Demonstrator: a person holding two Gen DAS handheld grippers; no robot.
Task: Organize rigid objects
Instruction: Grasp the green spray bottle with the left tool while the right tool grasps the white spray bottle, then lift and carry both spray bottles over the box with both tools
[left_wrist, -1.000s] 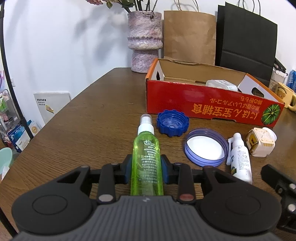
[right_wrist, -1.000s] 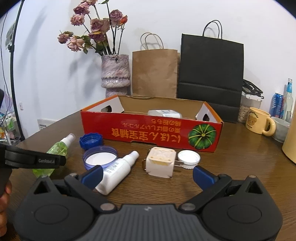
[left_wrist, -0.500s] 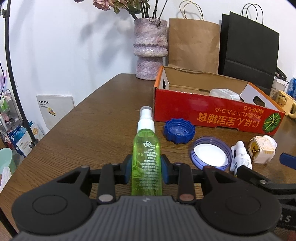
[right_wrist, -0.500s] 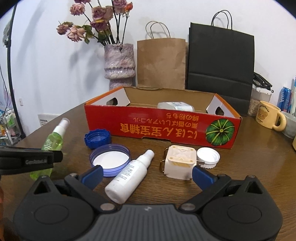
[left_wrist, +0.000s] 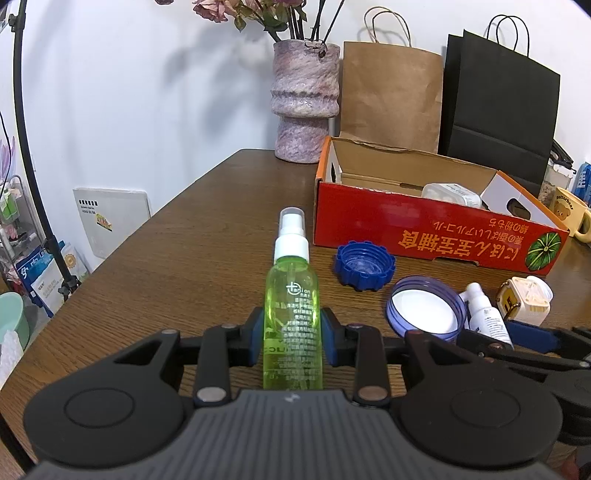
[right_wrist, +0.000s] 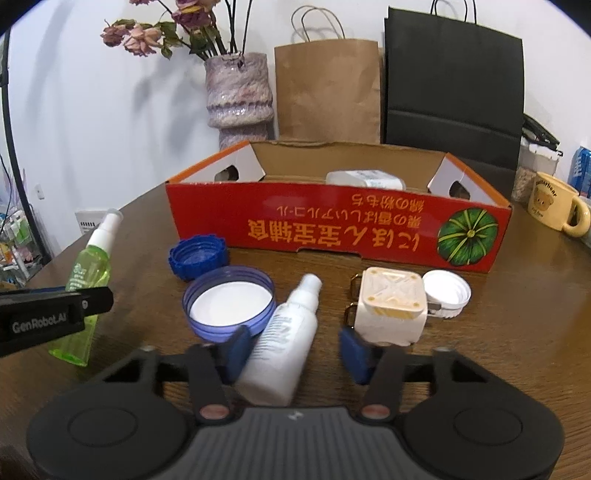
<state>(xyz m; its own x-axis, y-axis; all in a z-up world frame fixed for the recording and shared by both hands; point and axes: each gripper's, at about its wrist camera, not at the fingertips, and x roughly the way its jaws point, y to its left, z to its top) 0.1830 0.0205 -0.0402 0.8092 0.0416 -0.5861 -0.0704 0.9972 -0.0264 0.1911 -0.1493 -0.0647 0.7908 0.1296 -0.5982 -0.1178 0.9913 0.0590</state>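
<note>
My left gripper (left_wrist: 291, 341) is shut on a green spray bottle (left_wrist: 291, 299), lifted off the table, nozzle pointing away; it also shows in the right wrist view (right_wrist: 86, 280). My right gripper (right_wrist: 295, 350) is partly open around a white spray bottle (right_wrist: 288, 336) that lies on the table; the left pad touches it, the right pad stands clear. The red cardboard box (right_wrist: 332, 229) stands behind, holding a white container (right_wrist: 364, 179). A blue cap (right_wrist: 197, 256), a purple lid (right_wrist: 229, 304), a cream square object (right_wrist: 389, 306) and a white cap (right_wrist: 447, 293) lie in front of the box.
A stone vase with dried flowers (right_wrist: 240, 99), a brown paper bag (right_wrist: 327, 88) and a black bag (right_wrist: 454, 85) stand behind the box. A yellow mug (right_wrist: 557, 208) is at the right. The table's left edge (left_wrist: 122, 251) drops to shelves with clutter.
My left gripper has raised the green bottle. My right gripper has moved forward and down and narrowed its jaws around the white spray bottle.
</note>
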